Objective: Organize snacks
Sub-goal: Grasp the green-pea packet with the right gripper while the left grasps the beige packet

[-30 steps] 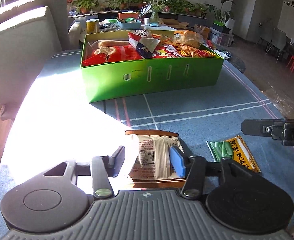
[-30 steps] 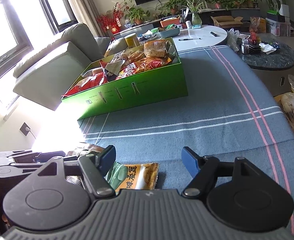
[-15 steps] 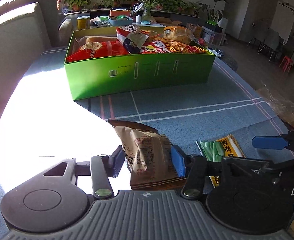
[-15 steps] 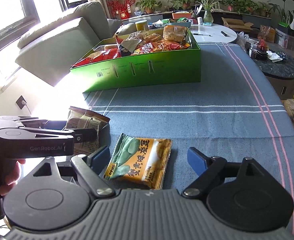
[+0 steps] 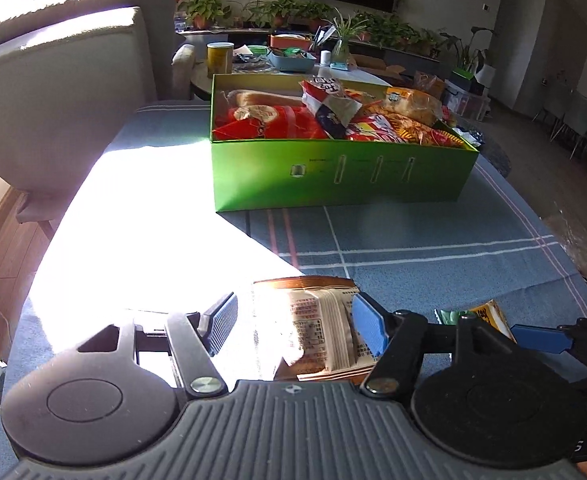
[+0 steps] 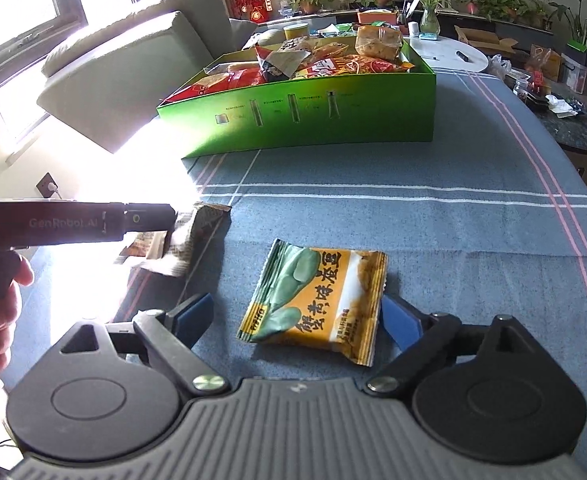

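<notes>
While both sets of jaws have just been opening, left gripper (image 5: 295, 322) straddles the brown snack pkt (image 5: 317, 332), pads apart from it; right gripper (image 6: 297, 318) spread round the green-yellow bean pkt (image 6: 317, 300). Both pkts lie near desk's (image 6: 433, 216) front edge; green box (image 6: 305, 116) sits twd far edge.

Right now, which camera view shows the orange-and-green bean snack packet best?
The right wrist view: the orange-and-green bean snack packet lies whole and face-up between the open right gripper fingers. The left wrist view shows only a corner, mostly hidden behind gripper parts.
</notes>
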